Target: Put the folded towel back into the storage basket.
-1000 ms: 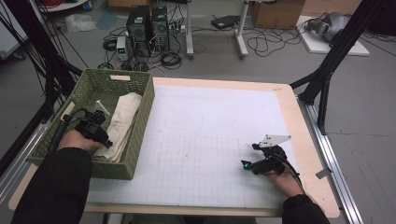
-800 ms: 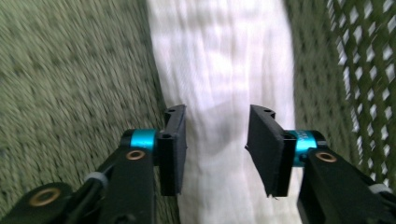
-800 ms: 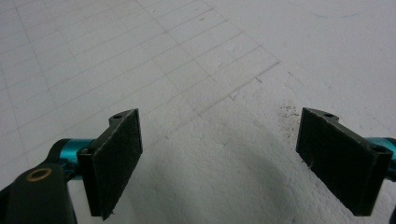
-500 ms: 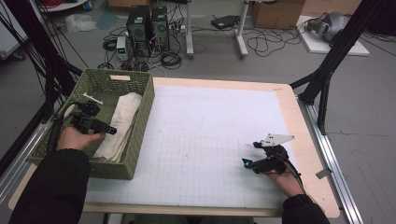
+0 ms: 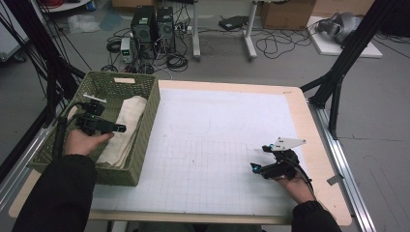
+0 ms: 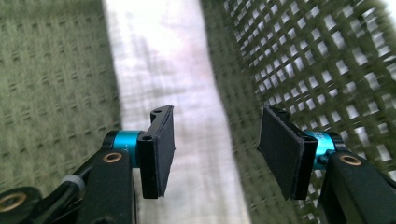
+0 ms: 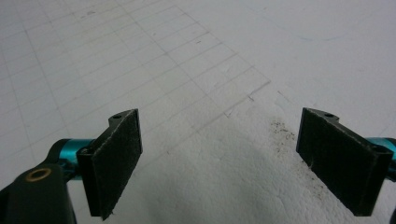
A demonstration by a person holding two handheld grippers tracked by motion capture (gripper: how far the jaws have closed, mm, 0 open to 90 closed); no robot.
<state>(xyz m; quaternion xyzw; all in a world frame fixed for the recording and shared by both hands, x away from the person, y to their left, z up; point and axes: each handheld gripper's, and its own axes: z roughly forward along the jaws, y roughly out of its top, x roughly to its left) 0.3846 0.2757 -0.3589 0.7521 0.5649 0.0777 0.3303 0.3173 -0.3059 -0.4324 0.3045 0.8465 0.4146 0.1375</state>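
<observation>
The folded cream-white cloth (image 5: 123, 129) lies inside the olive-green woven plastic basket (image 5: 145, 125) at the table's nine o'clock side, its long axis running roughly from twelve to six o'clock along the basket's right-hand wall. The left gripper (image 5: 117, 128) hovers within the basket just over the cloth, pointing toward three o'clock, so the cloth sits directly ahead of and beneath its tips; in the left gripper view the left gripper (image 6: 215, 149) shows the pale strip passing between and below the black pads without touching either. Its jaws have just been opening and now stand apart with nothing gripped. By my reading, the cloth has been let go in the basket, and what comes next turns on lifting clear without snagging it. The basket's lattice wall stands close at the right jaw's side, the only thing likely to catch. The right gripper (image 5: 255, 167) rests well apart at about four o'clock on the white gridded mat (image 5: 217, 145), far from the basket, so the left hand is much the nearer. In its own view the right gripper (image 7: 219, 154) has its pads wide apart over bare mat, holding nothing.
</observation>
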